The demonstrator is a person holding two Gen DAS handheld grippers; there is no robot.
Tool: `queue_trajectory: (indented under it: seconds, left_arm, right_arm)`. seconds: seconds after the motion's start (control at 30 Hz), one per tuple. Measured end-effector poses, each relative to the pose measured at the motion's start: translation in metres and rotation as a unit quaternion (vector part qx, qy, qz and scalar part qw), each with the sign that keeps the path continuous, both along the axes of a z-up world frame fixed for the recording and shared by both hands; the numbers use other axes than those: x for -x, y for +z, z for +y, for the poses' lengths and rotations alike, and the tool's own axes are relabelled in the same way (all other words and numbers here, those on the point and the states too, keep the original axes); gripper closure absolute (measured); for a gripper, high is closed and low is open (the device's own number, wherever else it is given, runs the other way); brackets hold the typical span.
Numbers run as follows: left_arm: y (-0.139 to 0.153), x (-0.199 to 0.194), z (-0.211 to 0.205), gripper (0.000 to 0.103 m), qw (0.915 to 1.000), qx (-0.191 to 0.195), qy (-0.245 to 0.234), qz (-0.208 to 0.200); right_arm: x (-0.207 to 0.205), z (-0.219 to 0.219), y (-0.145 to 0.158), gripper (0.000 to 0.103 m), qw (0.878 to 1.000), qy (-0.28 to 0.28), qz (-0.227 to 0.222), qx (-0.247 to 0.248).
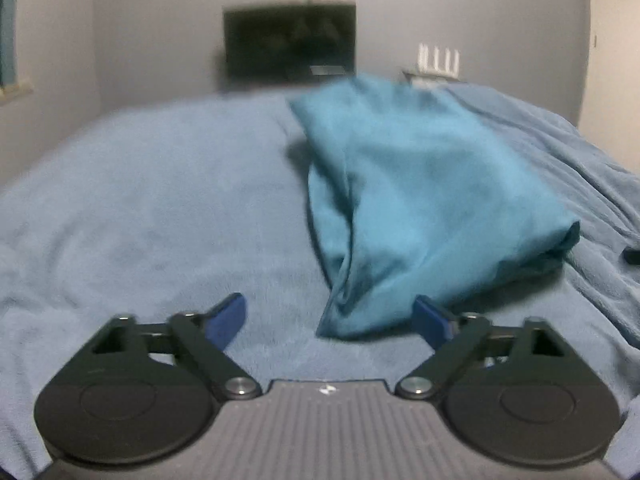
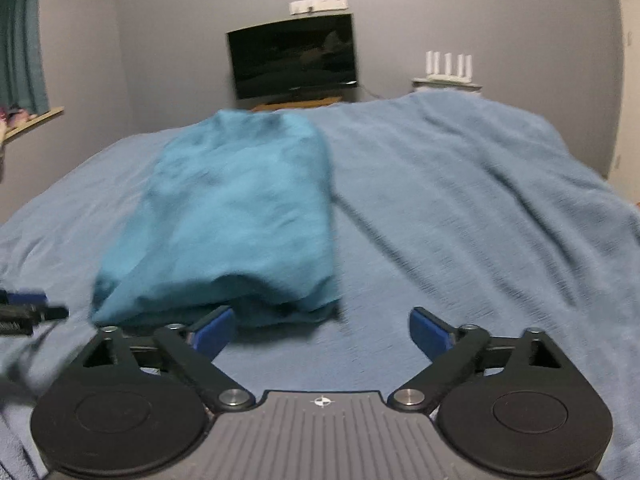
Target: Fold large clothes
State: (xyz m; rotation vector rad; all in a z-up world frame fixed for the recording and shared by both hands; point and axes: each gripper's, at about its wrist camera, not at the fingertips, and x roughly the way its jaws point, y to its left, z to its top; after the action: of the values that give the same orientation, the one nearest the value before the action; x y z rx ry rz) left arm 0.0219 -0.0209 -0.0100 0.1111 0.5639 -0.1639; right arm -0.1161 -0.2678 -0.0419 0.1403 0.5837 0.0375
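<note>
While both grippers hang above the bed (image 1: 140,200), each stands with its jaws spread wide and nothing between them. Ahead of the left gripper (image 1: 334,320) and reaching past its right jaw lies the teal garment (image 1: 420,192), folded into a long bundle on the pale blue blanket (image 2: 460,208); its near corner sits just in front of the gap between the jaws (contact cannot be judged through the blur). From the right gripper (image 2: 322,326) the same garment lies ahead and to the left, its near edge just beyond the left jaw, with bare blanket straight ahead and to the right. Part of the left gripper shows at the far left edge of the right wrist view. Beyond the bed, a dark television (image 2: 294,56) stands against the grey wall.
</note>
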Motion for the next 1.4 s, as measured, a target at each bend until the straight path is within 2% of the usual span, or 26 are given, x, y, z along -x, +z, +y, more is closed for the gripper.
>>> queue_trajectory:
  seconds: [0.1, 0.27, 0.37, 0.43, 0.47, 0.57, 0.63, 0.67, 0.83, 1.03, 1.4]
  left_arm:
    - [0.006, 0.021, -0.031, 0.009, 0.9992, -0.03, 0.023, -0.014]
    - [0.01, 0.044, -0.065, 0.009, 0.9978, -0.053, 0.041, 0.007]
    - [-0.002, 0.04, -0.067, 0.009, 0.9952, -0.035, 0.073, 0.054]
    - [-0.016, 0.034, -0.065, 0.009, 0.9921, -0.031, 0.079, 0.093]
    - [-0.018, 0.032, -0.064, 0.009, 0.9917, -0.026, 0.079, 0.098]
    - [-0.015, 0.04, -0.065, 0.009, 0.9954, -0.015, 0.059, 0.074]
    - [-0.015, 0.043, -0.073, 0.009, 0.9972, -0.028, 0.03, 0.063]
    - [-0.016, 0.043, -0.078, 0.009, 0.9973, -0.035, 0.014, 0.063]
    - [-0.02, 0.04, -0.088, 0.009, 0.9972, -0.037, -0.011, 0.064]
    - [-0.016, 0.051, -0.085, 0.009, 0.9985, -0.036, -0.008, 0.042]
    - [-0.014, 0.058, -0.085, 0.009, 0.9986, -0.045, -0.004, 0.028]
  right_arm:
    - [-0.008, 0.02, -0.017, 0.005, 0.999, 0.034, 0.008, 0.013]
    - [-0.011, 0.033, -0.023, 0.003, 0.998, 0.053, 0.004, 0.045]
    - [-0.008, 0.029, -0.02, 0.0, 0.998, 0.041, 0.008, 0.046]
    - [-0.003, 0.027, -0.02, 0.0, 0.998, 0.04, 0.031, 0.047]
    - [0.0, 0.023, -0.019, 0.0, 0.997, 0.039, 0.048, 0.039]
    - [0.015, 0.006, -0.01, 0.0, 0.997, 0.018, 0.073, -0.009]
    - [0.028, -0.002, -0.006, 0.0, 0.996, 0.011, 0.08, -0.038]
    - [0.032, -0.002, -0.005, 0.0, 0.996, 0.007, 0.078, -0.038]
    - [0.031, 0.019, -0.006, 0.0, 0.999, -0.009, 0.042, 0.018]
    - [0.039, 0.041, -0.003, 0.0, 0.997, 0.022, 0.002, 0.074]
    - [0.044, 0.043, 0.001, 0.0, 0.996, 0.025, -0.006, 0.08]
